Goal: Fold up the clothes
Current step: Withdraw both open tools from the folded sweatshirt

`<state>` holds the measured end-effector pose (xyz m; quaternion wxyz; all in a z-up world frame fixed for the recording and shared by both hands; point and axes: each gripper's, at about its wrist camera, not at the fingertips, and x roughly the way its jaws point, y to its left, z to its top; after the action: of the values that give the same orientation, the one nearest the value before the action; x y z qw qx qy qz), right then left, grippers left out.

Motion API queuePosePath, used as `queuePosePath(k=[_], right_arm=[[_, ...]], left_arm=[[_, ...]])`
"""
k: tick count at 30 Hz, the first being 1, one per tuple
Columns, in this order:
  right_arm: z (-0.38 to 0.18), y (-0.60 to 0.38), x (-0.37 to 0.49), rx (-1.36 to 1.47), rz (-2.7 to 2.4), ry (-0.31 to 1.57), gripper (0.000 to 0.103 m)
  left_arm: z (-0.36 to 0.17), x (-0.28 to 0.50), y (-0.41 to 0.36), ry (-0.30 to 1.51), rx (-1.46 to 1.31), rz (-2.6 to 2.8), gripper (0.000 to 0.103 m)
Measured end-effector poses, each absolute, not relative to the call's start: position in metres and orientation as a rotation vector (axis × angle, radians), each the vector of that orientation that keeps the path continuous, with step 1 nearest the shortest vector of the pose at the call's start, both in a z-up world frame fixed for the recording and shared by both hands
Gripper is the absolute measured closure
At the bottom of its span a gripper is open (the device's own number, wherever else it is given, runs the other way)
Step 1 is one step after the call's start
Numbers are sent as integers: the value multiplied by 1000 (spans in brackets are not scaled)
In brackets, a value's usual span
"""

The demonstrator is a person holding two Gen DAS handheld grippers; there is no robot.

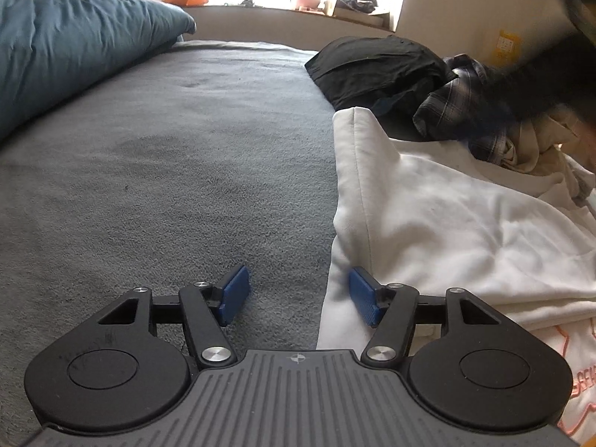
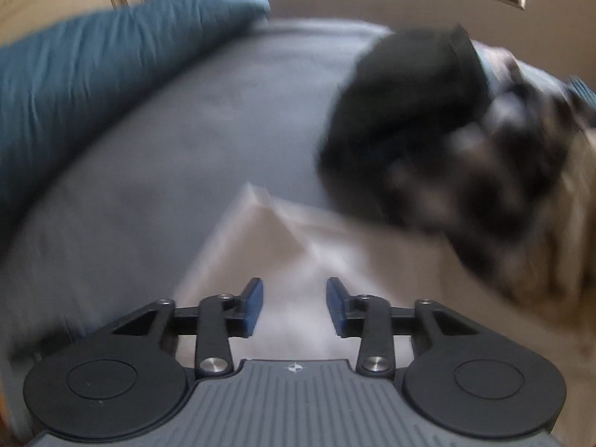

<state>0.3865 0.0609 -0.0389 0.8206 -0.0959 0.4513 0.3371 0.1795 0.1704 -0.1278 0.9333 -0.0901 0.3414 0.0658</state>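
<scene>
A white garment [image 1: 439, 216] lies on the grey bed cover [image 1: 167, 171], its left fold edge running toward me. My left gripper [image 1: 298, 294] is open and straddles that edge, one blue pad [image 1: 236, 294] over the cover, the other pad [image 1: 365, 300] over the white cloth. Nothing is pinched. In the blurred right wrist view, my right gripper [image 2: 294, 305] is open above the same white garment [image 2: 283, 246], with a gap between its blue pads and nothing held.
A black garment [image 1: 376, 67], a plaid shirt [image 1: 462, 111] and beige cloth [image 1: 540, 145] are piled at the right. A blue duvet [image 1: 67, 59] lies along the left. A window sill with clutter [image 1: 298, 0] is at the far end. A blurred dark shape [image 1: 558, 82] hangs at upper right.
</scene>
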Motion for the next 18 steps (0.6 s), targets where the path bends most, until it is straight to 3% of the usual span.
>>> queuePosePath(k=[2,7,9,10,11,18], right_arm=[[-39,86,410,-173,736,983,55],[-62,138,447,-269,715,1117,56],[-72,147,453,-308,703,1159,65],[-75,149,452,-313,717,1176,75],[-78,149,451,-316,737,1193,95],[-71,125,444,-176,696,1071,97]], left_arm=[[-129,179,169,693,-179,135,42],[-131,177,173,682,-199,129,41],[-131,176,173,679,-200,130,41],[-132,176,172,678,-199,130,41],[-132,176,172,676,-201,130,41],[-131,174,176,666,-246,137,41]])
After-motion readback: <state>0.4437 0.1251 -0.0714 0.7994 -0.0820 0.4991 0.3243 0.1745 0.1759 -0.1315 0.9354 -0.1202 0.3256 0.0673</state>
